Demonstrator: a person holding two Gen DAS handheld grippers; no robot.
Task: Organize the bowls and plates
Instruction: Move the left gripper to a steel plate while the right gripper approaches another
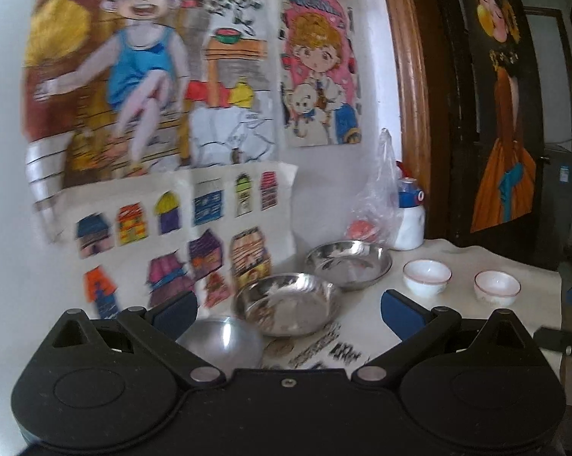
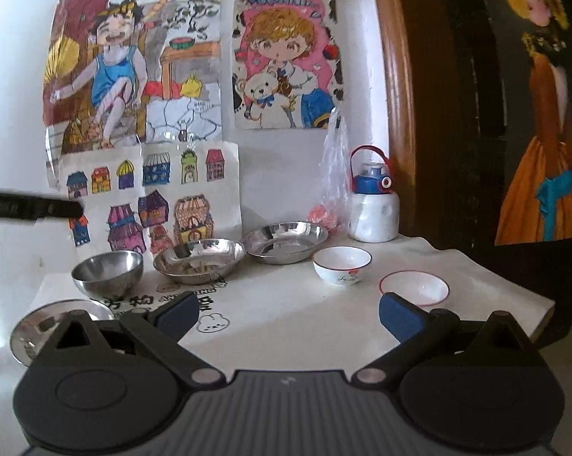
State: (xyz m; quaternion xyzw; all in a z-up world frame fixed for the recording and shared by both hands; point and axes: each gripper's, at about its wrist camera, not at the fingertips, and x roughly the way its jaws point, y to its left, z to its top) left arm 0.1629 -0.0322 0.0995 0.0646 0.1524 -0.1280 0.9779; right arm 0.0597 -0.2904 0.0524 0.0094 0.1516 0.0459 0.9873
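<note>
Two shallow steel plates [image 2: 199, 260] [image 2: 286, 242] stand in a row by the wall, with a deep steel bowl [image 2: 107, 271] to their left and another steel dish [image 2: 44, 326] at the near left. Right of the plates are two white red-rimmed bowls [image 2: 342, 264] [image 2: 414, 287]. In the left wrist view I see the same steel plates [image 1: 287, 302] [image 1: 348, 262], the steel bowl [image 1: 221, 344] and the white bowls [image 1: 426, 275] [image 1: 496, 287]. My left gripper [image 1: 287, 309] hangs open above the nearer plate. My right gripper [image 2: 289, 315] is open over bare cloth, nothing between its fingers.
A white cloth with printed marks [image 2: 305, 323] covers the table; its right edge drops off near a dark door [image 2: 476, 114]. A white bottle with a blue lid [image 2: 373, 205] and a plastic bag [image 2: 333, 178] stand at the back. Drawings [image 2: 152, 95] cover the wall.
</note>
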